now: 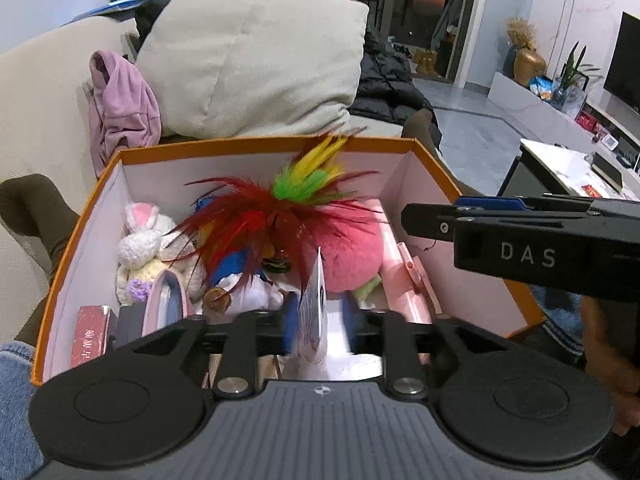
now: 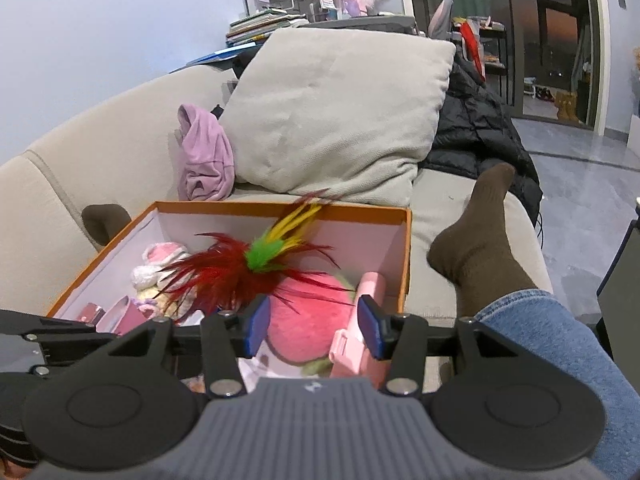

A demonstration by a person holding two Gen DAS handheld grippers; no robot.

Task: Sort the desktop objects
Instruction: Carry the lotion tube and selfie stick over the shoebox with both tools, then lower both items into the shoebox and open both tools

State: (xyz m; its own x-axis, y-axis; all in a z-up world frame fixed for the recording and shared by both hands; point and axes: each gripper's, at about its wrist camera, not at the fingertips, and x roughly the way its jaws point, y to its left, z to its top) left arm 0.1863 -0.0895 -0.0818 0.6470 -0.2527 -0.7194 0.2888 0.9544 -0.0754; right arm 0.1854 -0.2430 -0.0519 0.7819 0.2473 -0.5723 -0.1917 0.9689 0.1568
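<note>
Over orange box: both claws apart, empty; feathers cover pink plush.

A home living room — sofa, cushion, television.

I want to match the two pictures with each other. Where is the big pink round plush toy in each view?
Left wrist view: the pink plush toy lies right of centre in the orange box, under the red feathers.
Right wrist view: it sits at lower centre, just beyond the open right tongs.
Shared landmark: the green and yellow feather tuft.
</note>
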